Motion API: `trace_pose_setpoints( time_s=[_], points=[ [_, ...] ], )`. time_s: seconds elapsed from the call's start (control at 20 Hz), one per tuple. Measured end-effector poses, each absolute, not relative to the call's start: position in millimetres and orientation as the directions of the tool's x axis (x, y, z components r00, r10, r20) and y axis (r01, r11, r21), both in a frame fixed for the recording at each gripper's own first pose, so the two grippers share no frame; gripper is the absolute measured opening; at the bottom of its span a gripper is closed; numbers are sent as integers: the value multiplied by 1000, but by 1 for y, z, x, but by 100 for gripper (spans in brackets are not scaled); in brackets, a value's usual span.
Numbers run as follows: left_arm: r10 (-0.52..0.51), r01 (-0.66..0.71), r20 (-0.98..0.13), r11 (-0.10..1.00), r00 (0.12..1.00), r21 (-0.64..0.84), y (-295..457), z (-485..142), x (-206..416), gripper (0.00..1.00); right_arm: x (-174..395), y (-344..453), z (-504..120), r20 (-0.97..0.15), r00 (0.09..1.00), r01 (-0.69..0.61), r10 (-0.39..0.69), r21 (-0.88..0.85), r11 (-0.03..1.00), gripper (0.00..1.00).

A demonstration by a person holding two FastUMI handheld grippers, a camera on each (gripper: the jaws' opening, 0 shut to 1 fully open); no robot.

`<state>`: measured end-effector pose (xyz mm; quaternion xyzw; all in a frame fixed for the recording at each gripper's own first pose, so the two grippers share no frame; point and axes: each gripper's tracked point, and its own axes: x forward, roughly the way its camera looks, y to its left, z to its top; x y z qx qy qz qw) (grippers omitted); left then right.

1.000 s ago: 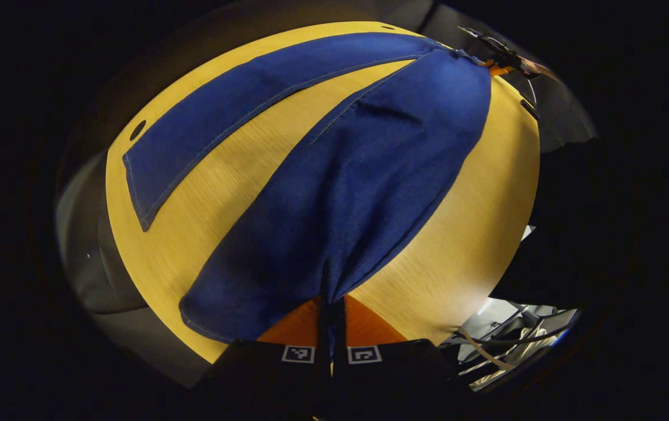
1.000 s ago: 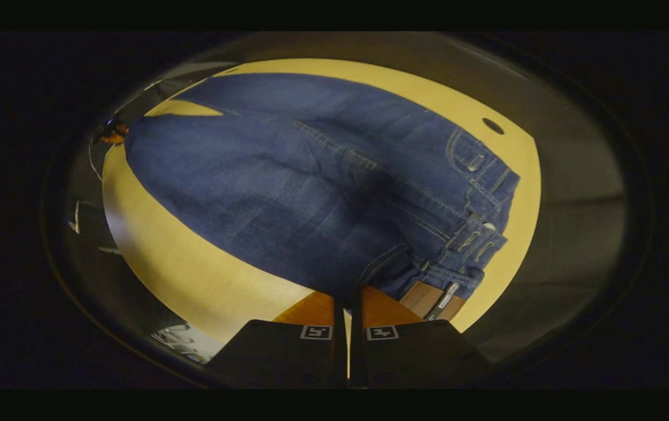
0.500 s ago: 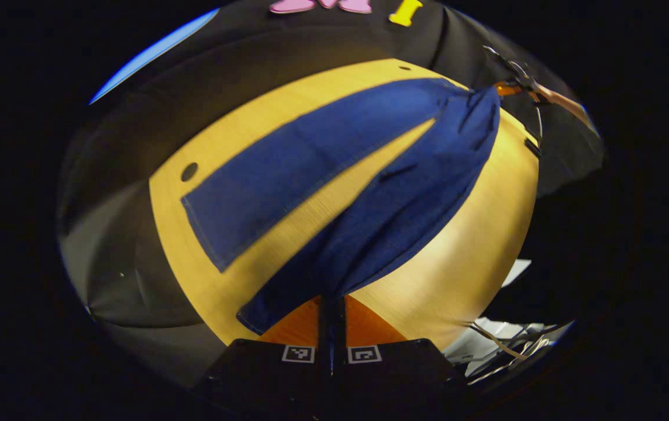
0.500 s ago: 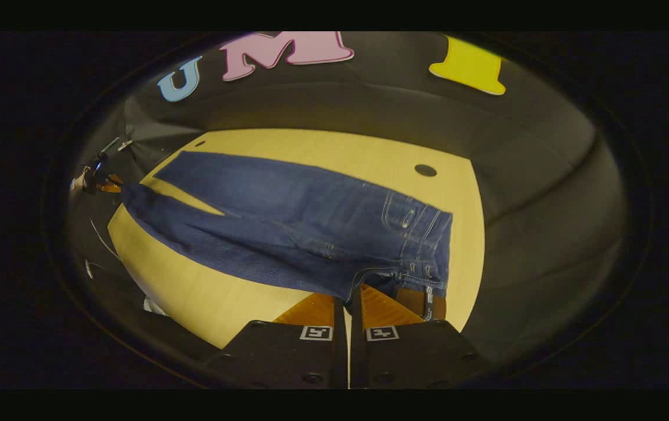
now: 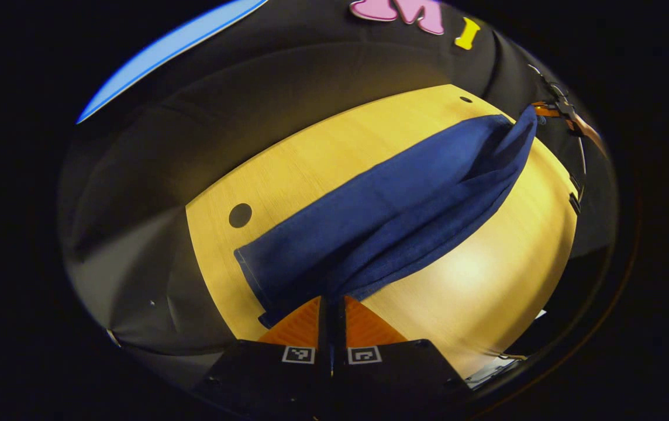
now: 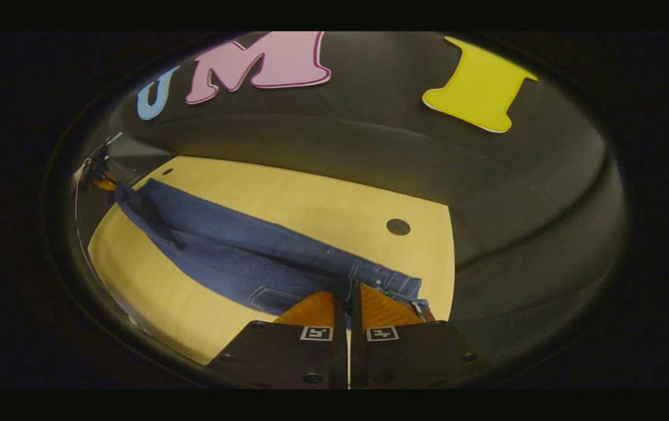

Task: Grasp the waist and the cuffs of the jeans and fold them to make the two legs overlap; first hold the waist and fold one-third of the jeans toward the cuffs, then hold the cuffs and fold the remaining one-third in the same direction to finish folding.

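Note:
Blue jeans (image 5: 393, 216) stretch across a yellow wooden table (image 5: 475, 280), one leg lifted over the other so the two legs nearly overlap. My left gripper (image 5: 332, 299) is shut on the cuff of the lifted leg at the near end of the left gripper view. The lower leg's cuff (image 5: 252, 275) lies flat on the table just to its left. In the right gripper view my right gripper (image 6: 347, 292) is shut on the waist of the jeans (image 6: 241, 257), with pocket stitching beside it. Each view shows the other gripper far off at the opposite end: the right one (image 5: 551, 108), the left one (image 6: 97, 172).
The table has a round cable hole (image 5: 240, 215) near the cuffs and another (image 6: 397, 227) near the waist. Black cloth walls rise close behind the table. Some clutter (image 5: 498, 368) lies beyond the table's near edge.
Both grippers have lifted and carried their leg sideways over the other one. The yellow gap between the legs has closed, and both views now sit higher above the table.

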<state>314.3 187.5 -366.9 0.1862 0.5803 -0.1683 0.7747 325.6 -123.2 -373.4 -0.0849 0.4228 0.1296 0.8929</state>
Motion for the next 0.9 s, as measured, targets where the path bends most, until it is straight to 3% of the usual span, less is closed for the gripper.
trace_pose_setpoints(
  time_s=[0.25,0.4,0.5,0.55,0.6,0.65,0.7,0.75,0.85,0.9],
  points=[
    [-80,414,-992,910,94,-34,196,-414,340,6,375,-124,-437,-841,534,-228,84,-48,973,6],
    [-55,412,-995,911,78,-18,206,-435,365,9,396,-118,-468,-862,505,-188,50,-54,981,6],
    [43,407,-993,909,110,85,225,-446,382,21,405,-115,-484,-869,494,-176,18,-80,981,6],
    [84,410,-990,904,114,124,228,-455,385,35,408,-112,-491,-872,489,-182,6,-96,979,6],
    [106,412,-986,899,127,150,229,-459,390,35,409,-111,-495,-873,488,-188,-9,-115,976,6],
    [134,405,-978,895,158,188,231,-459,397,35,412,-109,-499,-872,489,-189,-20,-128,973,24],
    [159,391,-968,893,193,224,237,-457,403,37,411,-108,-501,-872,489,-189,-27,-136,973,0],
    [177,374,-959,893,223,252,245,-459,408,48,412,-108,-501,-870,492,-186,-36,-145,972,0],
    [211,341,-940,892,268,297,252,-454,410,65,413,-106,-498,-864,503,-186,-24,-136,973,10],
    [215,327,-933,894,290,307,254,-449,410,74,413,-105,-491,-861,509,-181,-16,-125,975,29]
  ],
)
